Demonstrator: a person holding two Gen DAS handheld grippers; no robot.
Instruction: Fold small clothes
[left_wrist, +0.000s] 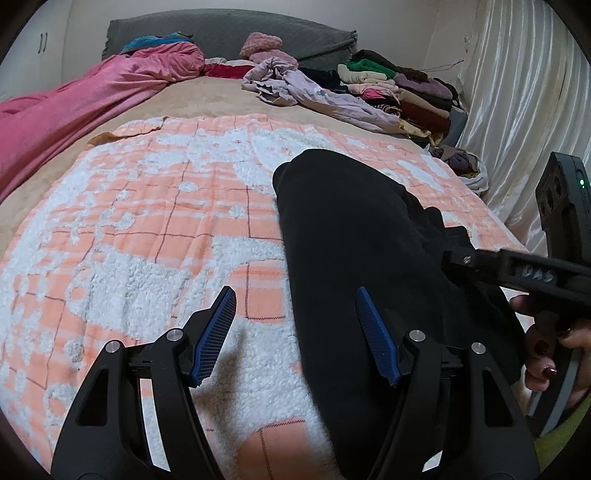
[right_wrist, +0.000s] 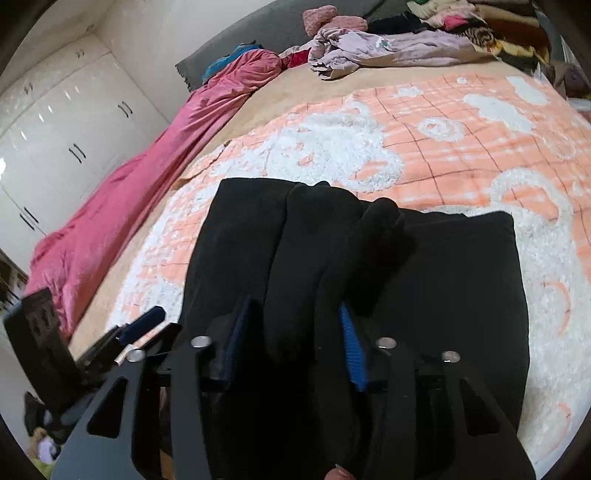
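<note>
The bed (left_wrist: 229, 99) fills both views, spread with an orange and white checked blanket (left_wrist: 147, 229); a pink duvet (left_wrist: 74, 122) runs along the left edge of the frame and a heap of unfolded clothes (left_wrist: 388, 88) sits at the upper right in the left wrist view.

The black garment (right_wrist: 424, 288) lies on the blanket in the lower middle of both views. In the right wrist view it is bunched into long ridges running away from the camera, its long axis roughly along the line the claw points.

The right claw (right_wrist: 291, 339) is the nearer one: its jaws sit either side of a raised ridge of black cloth, fairly close together, and appear to pinch it, though dark cloth on dark pads makes firm contact hard to confirm.

The left claw (left_wrist: 295, 332) stands apart and empty at the bottom of its view, one pad (left_wrist: 376, 336) over the garment's left edge, the other over bare blanket.

The coming fold likely turns on the garment's left edge, which lies directly beneath the left claw
</note>
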